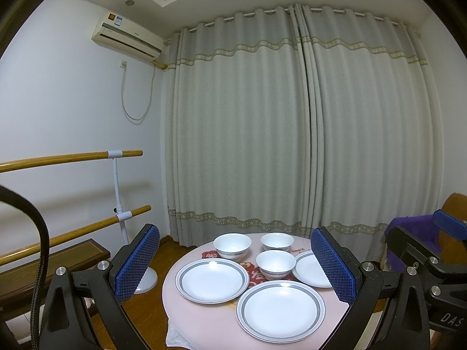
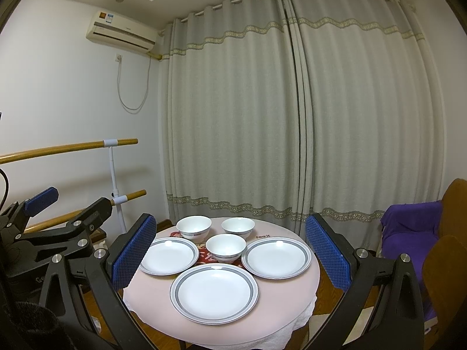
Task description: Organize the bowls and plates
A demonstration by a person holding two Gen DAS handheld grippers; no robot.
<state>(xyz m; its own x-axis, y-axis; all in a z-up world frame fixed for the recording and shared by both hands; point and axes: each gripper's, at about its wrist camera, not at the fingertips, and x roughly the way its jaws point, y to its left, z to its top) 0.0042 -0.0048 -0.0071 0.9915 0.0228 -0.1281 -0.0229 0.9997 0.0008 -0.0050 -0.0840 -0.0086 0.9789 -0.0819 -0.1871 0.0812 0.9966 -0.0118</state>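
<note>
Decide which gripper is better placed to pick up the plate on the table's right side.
Right. In its own view the right gripper has the right plate unobstructed; in the left wrist view a finger partly hides it.

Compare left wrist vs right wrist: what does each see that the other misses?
Left wrist only: the right plate partly hidden behind a blue pad; the right tongs at the frame edge.
Right wrist only: all three plates unobstructed; the left tongs at far left; more of the purple cloth.
Both: round pink table, three bowls, curtain, air conditioner, wooden rails. Both tongs open, empty.
</note>
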